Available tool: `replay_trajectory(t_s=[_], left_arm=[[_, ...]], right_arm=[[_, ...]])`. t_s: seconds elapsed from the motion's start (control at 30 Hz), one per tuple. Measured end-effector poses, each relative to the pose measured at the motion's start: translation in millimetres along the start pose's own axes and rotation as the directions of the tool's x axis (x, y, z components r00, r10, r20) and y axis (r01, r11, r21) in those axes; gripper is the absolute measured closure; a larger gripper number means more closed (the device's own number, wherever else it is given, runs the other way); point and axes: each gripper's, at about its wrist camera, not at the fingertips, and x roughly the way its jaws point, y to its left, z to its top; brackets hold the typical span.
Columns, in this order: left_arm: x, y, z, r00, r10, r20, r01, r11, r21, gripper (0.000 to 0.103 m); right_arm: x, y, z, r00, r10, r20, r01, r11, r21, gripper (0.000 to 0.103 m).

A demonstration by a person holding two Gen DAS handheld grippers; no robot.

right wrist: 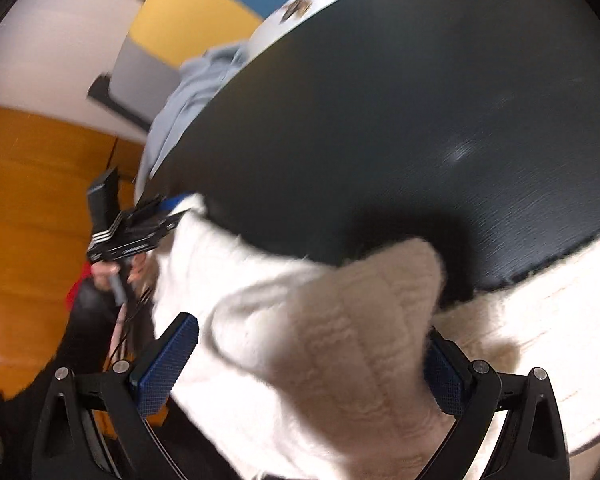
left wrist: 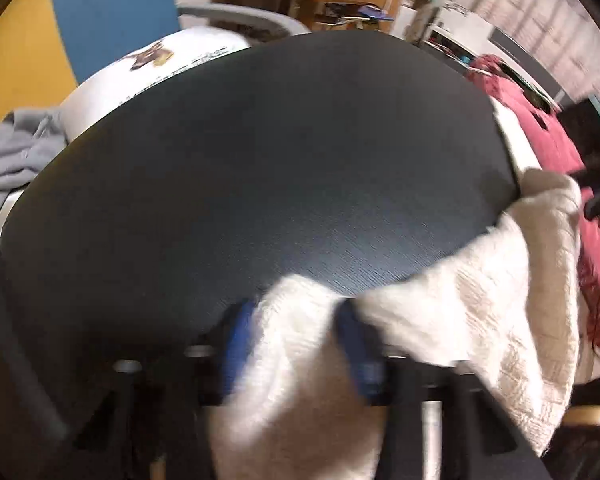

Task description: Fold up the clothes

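Item: cream knitted garment [left wrist: 460,320], draped over the near edge of the dark counter [left wrist: 260,160], one part lying on top and the rest hanging off.

Left tool [left wrist: 296,344]: we see its blue pads pinched on a fold of the garment at the counter edge.

Right tool [right wrist: 300,356]: jaws wide; a bunch of the knit sits between the pads. We cannot tell whether they press it.

Also noted: grey garment [left wrist: 8,160], white printed garment [left wrist: 140,76], red garment [left wrist: 540,132] around the counter's rim.
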Motion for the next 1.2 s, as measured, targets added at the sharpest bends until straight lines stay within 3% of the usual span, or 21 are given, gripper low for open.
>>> replay_trajectory(t_s=[0.13, 0.2, 0.27, 0.3, 0.37, 0.43, 0.5, 0.53, 0.63, 0.73, 0.8, 0.87, 0.9, 0.97, 1.03, 1.17, 1.2], left_arm=[[-24.1, 16.3, -13.1, 0.997, 0.074, 0.036, -0.07, 0.993, -0.099, 0.092], [-59.8, 45.3, -20.7, 0.983, 0.133, 0.122, -0.103, 0.968, -0.231, 0.095], [-108.2, 70.1, -34.7, 0.952, 0.183, 0.247, -0.088, 0.933, -0.35, 0.096], [-131.4, 75.6, -45.5, 0.933, 0.204, 0.298, -0.08, 0.922, -0.38, 0.097], [-171.2, 72.0, -74.6, 0.9, 0.217, 0.378, -0.064, 0.924, -0.377, 0.097], [-181.5, 54.0, -106.2, 0.902, 0.166, 0.398, -0.027, 0.943, -0.332, 0.097], [-179.5, 46.3, -132.0, 0.919, 0.147, 0.366, -0.024, 0.947, -0.32, 0.096], [-174.2, 37.5, -145.0, 0.927, 0.135, 0.349, -0.018, 0.948, -0.319, 0.096], [-162.7, 0.9, -180.7, 0.94, 0.094, 0.327, 0.007, 0.955, -0.296, 0.087], [-159.5, -36.5, -194.0, 0.939, 0.059, 0.338, 0.025, 0.97, -0.242, 0.085], [-154.0, -69.1, -191.8, 0.938, 0.012, 0.348, 0.052, 0.984, -0.173, 0.082], [-144.1, -94.8, -187.6, 0.938, -0.03, 0.344, 0.072, 0.991, -0.109, 0.081], [-136.7, -107.0, -183.0, 0.945, -0.05, 0.322, 0.079, 0.994, -0.078, 0.081], [-119.7, -130.5, -176.2, 0.959, -0.055, 0.276, 0.061, 0.998, -0.013, 0.08], [-101.6, -141.0, -169.8, 0.972, -0.05, 0.229, 0.042, 0.998, 0.037, 0.08], [-64.8, -138.7, -164.3, 0.993, -0.002, 0.115, -0.009, 0.995, 0.096, 0.078], [-60.4, -139.5, -167.3, 0.994, 0.007, 0.108, -0.019, 0.994, 0.108, 0.077]], right_arm=[[13.3, 15.2, -6.9, 0.999, 0.037, -0.024, -0.038, 0.999, -0.036, 0.0], [26.1, 34.3, -4.1, 0.998, 0.056, 0.011, -0.055, 0.996, -0.072, 0.0], [32.2, 61.4, -2.3, 0.992, 0.116, 0.052, -0.109, 0.986, -0.13, 0.0], [27.5, 77.9, -5.3, 0.978, 0.193, 0.079, -0.177, 0.969, -0.173, 0.0], [15.9, 108.7, -20.8, 0.931, 0.359, 0.074, -0.326, 0.904, -0.276, 0.0], [33.9, 130.2, -51.6, 0.947, 0.321, -0.02, -0.31, 0.894, -0.324, 0.0], [54.3, 141.9, -80.8, 0.963, 0.247, -0.107, -0.269, 0.902, -0.339, 0.0], [56.3, 138.5, -88.9, 0.97, 0.215, -0.111, -0.24, 0.915, -0.325, 0.0], [52.8, 125.6, -108.7, 0.989, 0.12, -0.088, -0.141, 0.948, -0.284, 0.0], [3.7, 101.8, -94.8, 0.986, 0.149, 0.076, -0.131, 0.971, -0.2, 0.0], [-40.7, 81.9, -77.9, 0.956, 0.112, 0.271, -0.074, 0.986, -0.148, 0.0], [-68.0, 56.0, -54.2, 0.91, -0.042, 0.413, 0.07, 0.996, -0.052, 0.0], [-69.1, 43.4, -42.3, 0.895, -0.137, 0.425, 0.149, 0.989, 0.005, 0.0], [-66.1, 18.8, -19.2, 0.848, -0.335, 0.411, 0.317, 0.942, 0.114, 0.0], [-49.9, -5.9, 4.7, 0.794, -0.507, 0.336, 0.474, 0.862, 0.18, 0.0], [-4.1, -27.6, 26.4, 0.715, -0.677, 0.174, 0.662, 0.736, 0.143, 0.0], [2.0, -25.8, 26.0, 0.698, -0.696, 0.172, 0.685, 0.718, 0.123, 0.0]])
